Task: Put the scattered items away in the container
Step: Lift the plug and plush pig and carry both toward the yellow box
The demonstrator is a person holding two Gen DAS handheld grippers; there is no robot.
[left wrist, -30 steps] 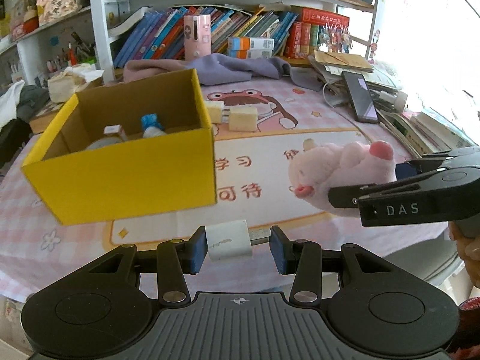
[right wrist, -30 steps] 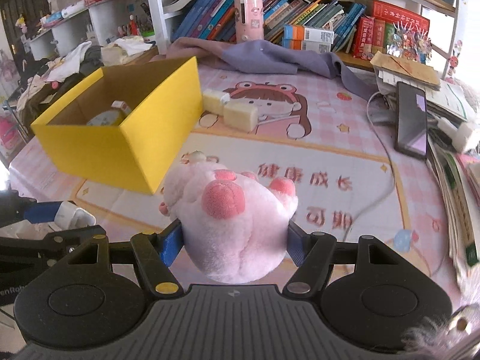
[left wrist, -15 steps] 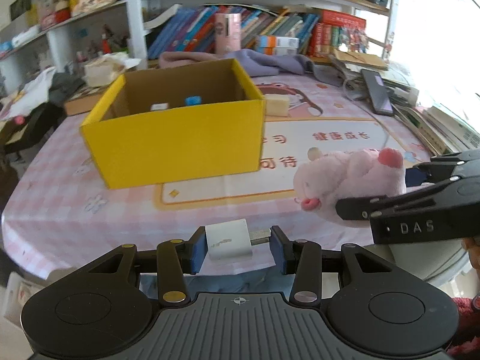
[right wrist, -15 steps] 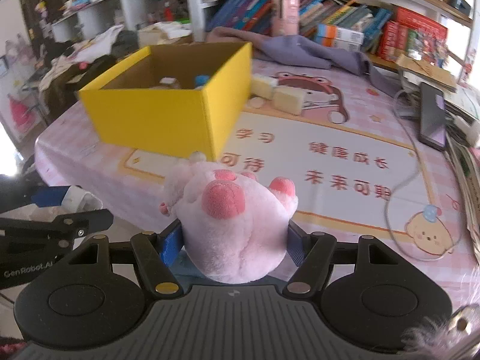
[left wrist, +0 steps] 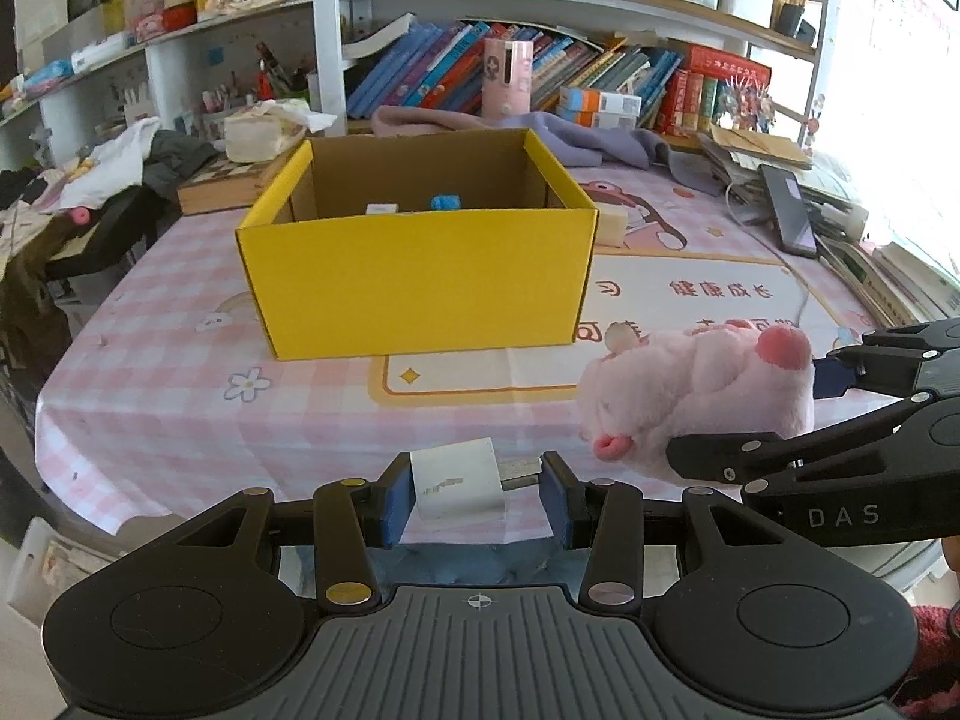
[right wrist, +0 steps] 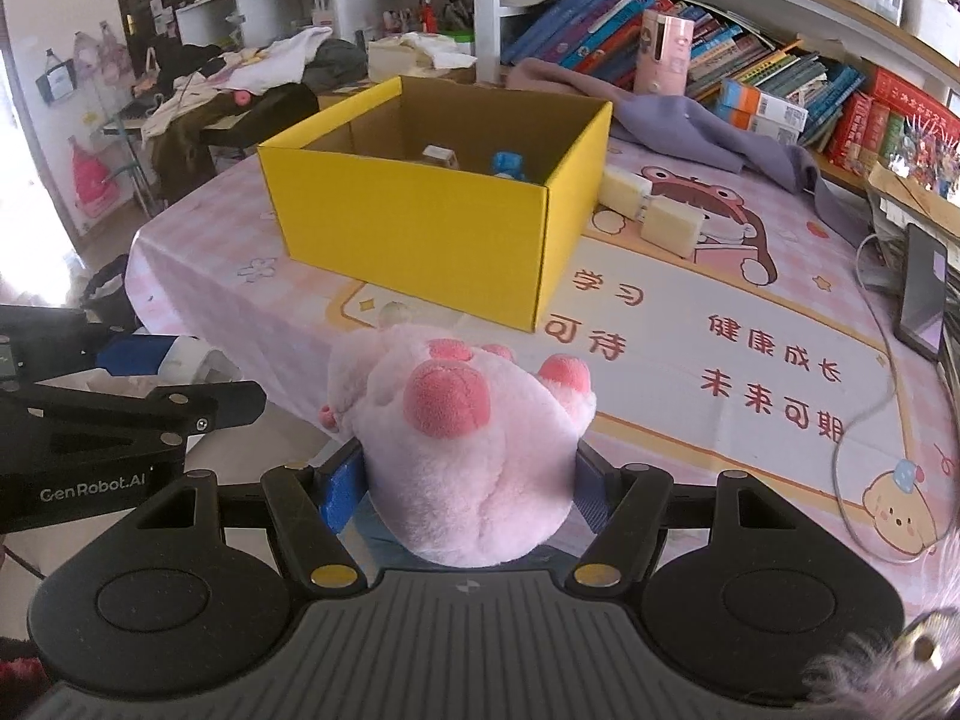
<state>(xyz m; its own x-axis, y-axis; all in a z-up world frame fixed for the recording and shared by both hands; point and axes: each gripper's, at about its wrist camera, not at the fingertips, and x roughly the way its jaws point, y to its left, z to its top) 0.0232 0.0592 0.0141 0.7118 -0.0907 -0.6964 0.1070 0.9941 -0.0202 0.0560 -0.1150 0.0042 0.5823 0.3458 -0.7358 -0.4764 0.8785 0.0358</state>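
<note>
- We are holding the left gripper [left wrist: 477,489] at the near table edge, its jaws pinching a white charger [left wrist: 459,483]; the left pad sits on the white body, the right pad on what looks like the metal plug end.
- We are holding the right gripper [right wrist: 471,483] beside it, jaws squeezing a pink plush toy [right wrist: 465,450] from both sides, paw pads facing up toward the camera.
- In the left view the plush toy [left wrist: 699,387] is hanging at about 3 o'clock of the charger, just beside it, not touching that we can tell.
- The yellow box [left wrist: 420,285] is standing open on the pink checked tablecloth [left wrist: 156,384], at 12 o'clock from the left gripper and about 11 o'clock from the right, well apart from both.
- Inside the box we are seeing a small white item [right wrist: 439,155] and a blue one [right wrist: 507,163] near the back wall; the rest of the floor is hidden by the front wall.
- Two cream blocks [right wrist: 651,210] are lying on the mat at roughly 3 o'clock of the box, just beside its right wall. A phone [right wrist: 921,291] is lying farther right; we judge it no part of the tidying.
- Step, as we judge it: both loads are lifted, and we are in the carry toward the box.
- Next move: raise each load above the front rim, bring it over the opening, then spread the jaws. Going one at a time seems wiser, since the bulky plush could knock the other gripper.
- Then the cream blocks are left to collect.
</note>
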